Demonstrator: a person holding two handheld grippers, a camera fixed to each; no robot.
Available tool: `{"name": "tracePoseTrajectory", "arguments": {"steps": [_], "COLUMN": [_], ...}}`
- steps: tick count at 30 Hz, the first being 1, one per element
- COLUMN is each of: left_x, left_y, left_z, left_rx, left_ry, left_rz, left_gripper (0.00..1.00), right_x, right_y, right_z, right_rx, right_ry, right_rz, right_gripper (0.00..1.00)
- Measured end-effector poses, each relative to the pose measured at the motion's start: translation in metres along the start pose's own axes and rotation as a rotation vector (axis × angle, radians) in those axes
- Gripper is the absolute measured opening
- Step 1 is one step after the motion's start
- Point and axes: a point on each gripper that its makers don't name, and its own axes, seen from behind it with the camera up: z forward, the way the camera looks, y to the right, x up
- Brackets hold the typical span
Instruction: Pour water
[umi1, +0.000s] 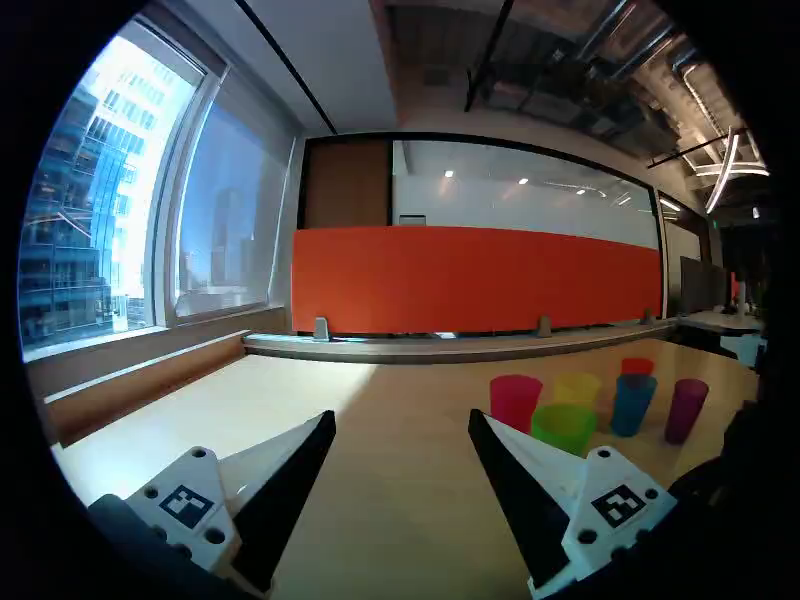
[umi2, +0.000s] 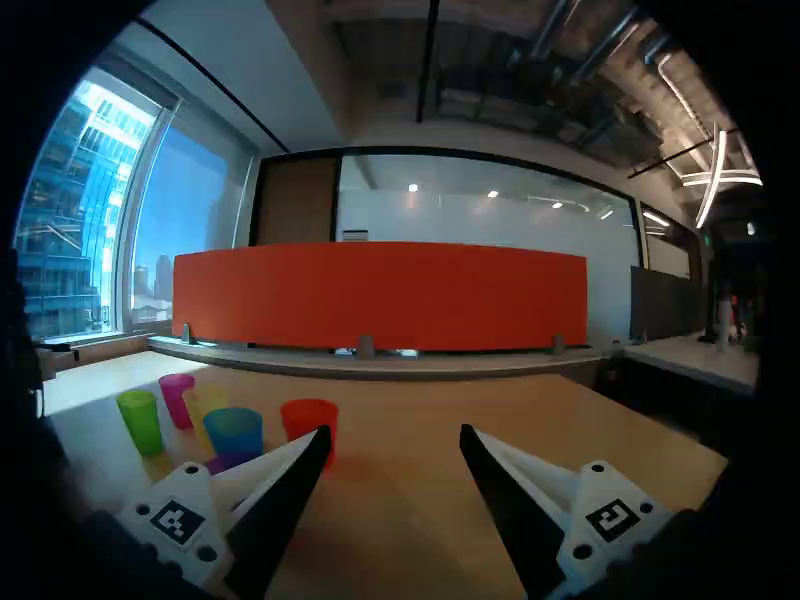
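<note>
Hovering released, empty: left gripper (umi1: 401, 415), right gripper (umi2: 395, 430). Risk: coloured plastic cups (umi1: 633, 403) crowd the translucent green plastic cup (umi1: 563, 425); wide jaws may topple neighbours reaching in.

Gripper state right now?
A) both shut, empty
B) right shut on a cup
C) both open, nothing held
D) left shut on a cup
C: the left gripper and the right gripper each have their fingers spread wide with bare table between them, and the cups stand on the table beyond the fingers, ungripped.
</note>
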Motion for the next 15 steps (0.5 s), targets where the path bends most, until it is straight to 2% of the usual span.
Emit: {"name": "tracePoseTrajectory", "arguments": {"steps": [6,15], "left_x": [0.031,0.101], "left_y": [0.011,0.021], "left_z": [0.002,0.008], "left_rx": [-0.037,-0.1], "left_ry": [0.013,0.036], "left_rz": [0.006,-0.011], "left_gripper": [0.99,0.99], "right_x": [0.035,0.095], "right_y": [-0.016,-0.021], "right_z": [-0.007,-0.007], "right_rx": [0.038,0.082], "right_ry": [0.014,0.015], "right_rz": [-0.009,-0.027], "right_gripper": [0.99,1.0]}}
